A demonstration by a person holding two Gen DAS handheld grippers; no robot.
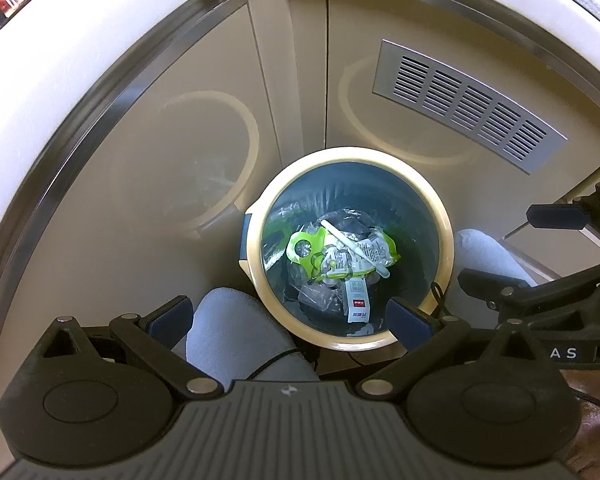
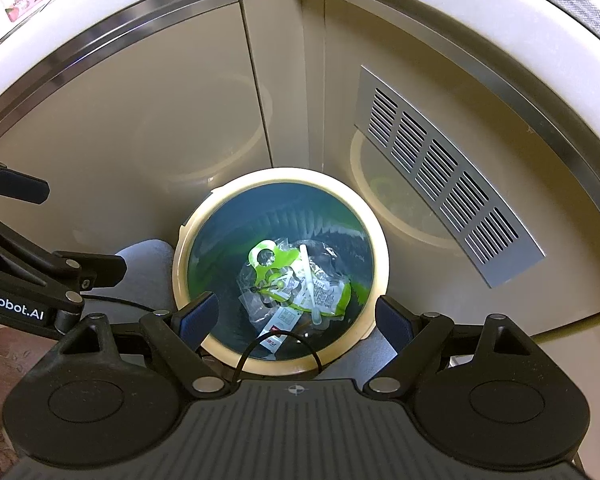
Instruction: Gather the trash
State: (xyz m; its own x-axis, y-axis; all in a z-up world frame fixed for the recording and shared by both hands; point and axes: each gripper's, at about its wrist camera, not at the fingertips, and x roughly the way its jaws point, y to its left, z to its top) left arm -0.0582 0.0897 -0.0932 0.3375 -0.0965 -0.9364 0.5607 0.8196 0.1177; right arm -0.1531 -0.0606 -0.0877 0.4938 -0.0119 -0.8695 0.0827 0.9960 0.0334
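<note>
You've got two grippers over one bin (image 1: 350, 248), both tilted steeply down. Your left gripper (image 1: 290, 320) is spread wide with nothing in it, and so is your right gripper (image 2: 296, 316). Two grey-socked feet, one foot (image 1: 236, 328) on each side of the bin. The trash is already in the bin: one green wrapper (image 1: 340, 254), one white stick (image 1: 354, 248), a small white packet (image 1: 358, 300), plus some clear plastic I can't count. Behind it, beige cabinet doors (image 1: 160, 152) meet in a corner, with one metal vent (image 1: 466, 106) on the right-hand door and a white counter edge (image 2: 480, 4) above.
</note>
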